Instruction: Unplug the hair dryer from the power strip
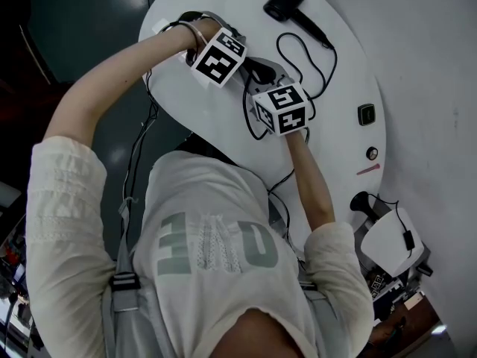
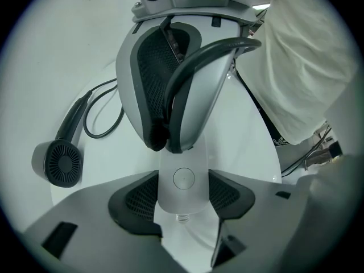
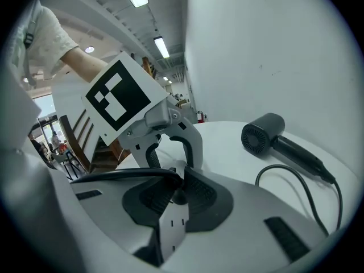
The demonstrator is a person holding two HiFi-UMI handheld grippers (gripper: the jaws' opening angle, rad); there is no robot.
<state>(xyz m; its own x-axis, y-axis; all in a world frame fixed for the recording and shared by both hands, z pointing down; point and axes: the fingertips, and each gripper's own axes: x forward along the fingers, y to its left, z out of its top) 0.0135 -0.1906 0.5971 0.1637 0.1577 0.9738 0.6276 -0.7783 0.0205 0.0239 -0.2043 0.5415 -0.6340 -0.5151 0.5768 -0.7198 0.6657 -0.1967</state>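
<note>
1. The left gripper points steeply down at the white table. Its two black pads press on the long sides of the white power strip, at the end with the round button. The jaws stand fairly wide, with the strip filling the gap between them.
2. The right gripper has its jaws nearly together. They pinch the black plug, which sits against the top face of the power strip. A bare stretch of the strip with small slots shows just below the pads, at the lower centre of the right gripper view.
3. No view shows whether the plug's pins are still seated in the socket.
4. In the left gripper view the right gripper hangs down from the top centre of the frame. Its jaw tips meet just above the strip's round button.
5. The black cord loops across the table from the grippers toward the hair dryer.
6. The hair dryer lies on its side at the upper centre of the head view, near the table's far edge and well apart from both grippers.
7. In the head view both grippers sit near each other in the upper middle of the frame, the left one above and to the left of the right.
</note>
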